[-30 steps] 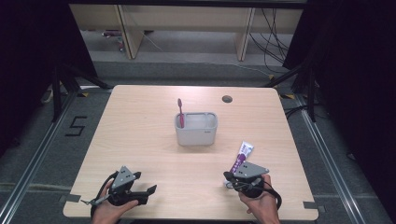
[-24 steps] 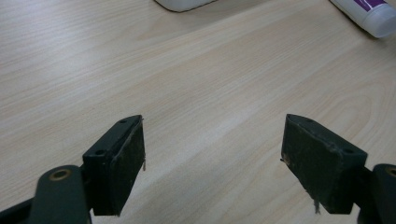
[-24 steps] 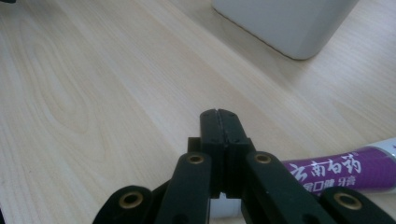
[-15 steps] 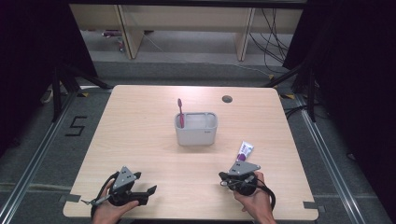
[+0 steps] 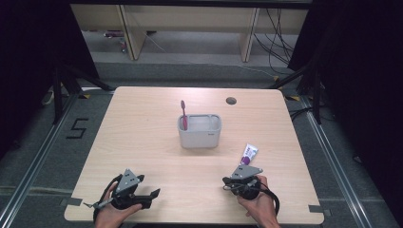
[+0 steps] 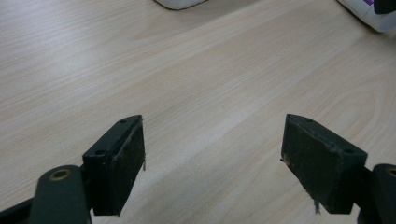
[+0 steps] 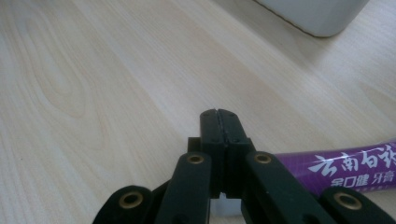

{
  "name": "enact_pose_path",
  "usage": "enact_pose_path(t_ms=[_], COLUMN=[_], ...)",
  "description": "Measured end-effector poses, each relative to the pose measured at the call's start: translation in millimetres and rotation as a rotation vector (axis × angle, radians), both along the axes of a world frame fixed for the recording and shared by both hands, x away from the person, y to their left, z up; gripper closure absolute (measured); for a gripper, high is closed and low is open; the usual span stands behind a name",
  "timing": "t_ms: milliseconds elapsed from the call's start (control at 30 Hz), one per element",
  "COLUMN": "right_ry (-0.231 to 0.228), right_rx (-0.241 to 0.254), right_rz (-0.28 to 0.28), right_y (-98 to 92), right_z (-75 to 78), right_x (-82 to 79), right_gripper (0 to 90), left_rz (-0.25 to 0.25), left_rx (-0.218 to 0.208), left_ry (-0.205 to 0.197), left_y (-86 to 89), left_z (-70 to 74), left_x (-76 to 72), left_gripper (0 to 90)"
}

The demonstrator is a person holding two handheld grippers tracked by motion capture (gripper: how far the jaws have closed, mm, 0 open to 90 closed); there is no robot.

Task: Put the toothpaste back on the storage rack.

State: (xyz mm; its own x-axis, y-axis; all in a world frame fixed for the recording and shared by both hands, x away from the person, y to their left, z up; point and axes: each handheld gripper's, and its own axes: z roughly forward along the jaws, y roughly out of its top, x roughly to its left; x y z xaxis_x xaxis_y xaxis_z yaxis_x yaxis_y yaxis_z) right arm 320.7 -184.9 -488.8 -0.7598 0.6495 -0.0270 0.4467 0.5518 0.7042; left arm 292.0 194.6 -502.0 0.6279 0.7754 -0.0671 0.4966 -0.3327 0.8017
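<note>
A grey caddy [image 5: 199, 132] stands mid-table with a pink toothbrush [image 5: 183, 111] upright in its left end. A white and purple toothpaste tube [image 5: 249, 154] lies flat to the caddy's right front. My right gripper [image 5: 234, 182] rests just in front of the tube. In the right gripper view it [image 7: 218, 114] is shut on nothing, with the tube [image 7: 345, 170] lying beside its right jaw. My left gripper [image 5: 150, 196] sits near the front left edge. Its jaws [image 6: 212, 154] stand wide open over bare wood.
The wooden table [image 5: 142, 123] has a round cable hole [image 5: 231, 100] at the back right. Tape marks sit at the front corners. The caddy's base [image 6: 180, 3] and the tube's end [image 6: 369, 14] show far ahead of the left gripper.
My right gripper has drifted slightly left and back toward the person, away from the tube. The tube, caddy and left gripper have stayed put.
</note>
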Motion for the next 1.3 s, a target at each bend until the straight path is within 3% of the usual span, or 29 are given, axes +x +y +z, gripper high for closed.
enact_pose_path(t_ms=[67, 133, 200, 233, 300, 500, 533, 600, 633, 667, 733, 767, 800, 933, 1000, 1300], right_ry=[-0.013, 0.003, -0.002, -0.001, 0.0, 0.017, 0.033, 0.023, 0.049, 0.037, 0.055, 0.04, 0.04, 0.03, 0.03, 0.027], right_rx=[-0.01, -0.013, -0.021, -0.022, -0.022, -0.012, -0.01, -0.006, -0.008, -0.007, 0.003, 0.0, 0.0, 0.004, 0.01, 0.002], right_rz=[0.011, 0.016, 0.027, 0.028, 0.03, 0.013, -0.001, 0.01, -0.01, -0.007, -0.019, -0.01, -0.01, -0.025, -0.029, -0.067], right_y=[-0.5, 0.6, 0.4, 0.3, -0.1, -8.4, -12.3, -13.8, -15.2, -17.3, -20.1, -21.5, -21.5, -32.2, -34.0, -50.4], right_z=[-0.7, -2.4, -2.8, -2.8, -2.7, -3.1, -4.2, -5.1, -4.4, -4.8, -4.1, -4.2, -4.2, -1.8, -1.5, -0.4], right_x=[0.1, -1.1, -0.2, -0.3, -0.5, -4.2, -5.4, -4.8, -6.6, -6.9, -10.0, -9.7, -9.7, -10.1, -10.6, -12.3], right_gripper=[90.0, 90.0, 90.0, 90.0, 90.0, 90.0, 90.0, 90.0, 90.0, 90.0, 90.0, 90.0, 90.0, 90.0, 90.0, 90.0], left_rz=[-0.001, 0.0, 0.012, -0.003, 0.007, 0.016, 0.004, -0.001, -0.001, 0.002, 0.004, 0.002, 0.019, 0.016, -0.001, 0.0], left_rx=[0.003, 0.006, -0.021, 0.014, -0.004, -0.022, 0.007, 0.008, 0.008, 0.009, 0.009, 0.011, -0.019, -0.02, 0.01, 0.009], left_ry=[-0.002, 0.0, -0.004, -0.001, -0.002, -0.004, 0.001, -0.001, 0.0, 0.003, 0.004, 0.004, 0.0, -0.006, -0.002, -0.003], left_y=[0.3, 0.1, -2.6, -0.4, -1.6, -3.1, -1.7, -1.7, -1.8, -1.8, -1.5, -1.1, -3.2, -2.9, -1.2, -1.6], left_z=[0.1, 0.1, -1.0, 0.5, 0.0, -1.7, -1.1, -1.2, -1.1, -0.7, -0.3, -0.2, -1.3, -1.6, -0.7, -0.9], left_x=[0.0, 0.1, 0.0, 0.2, -0.1, -0.3, -0.2, 0.0, 0.1, 0.0, -0.1, -0.1, -0.3, -0.4, -0.1, -0.2], left_gripper=[21.0, 20.9, 20.9, 21.0, 21.0, 21.0, 20.9, 21.0, 20.9, 21.0, 21.0, 21.0, 21.0, 21.0, 21.0, 21.0])
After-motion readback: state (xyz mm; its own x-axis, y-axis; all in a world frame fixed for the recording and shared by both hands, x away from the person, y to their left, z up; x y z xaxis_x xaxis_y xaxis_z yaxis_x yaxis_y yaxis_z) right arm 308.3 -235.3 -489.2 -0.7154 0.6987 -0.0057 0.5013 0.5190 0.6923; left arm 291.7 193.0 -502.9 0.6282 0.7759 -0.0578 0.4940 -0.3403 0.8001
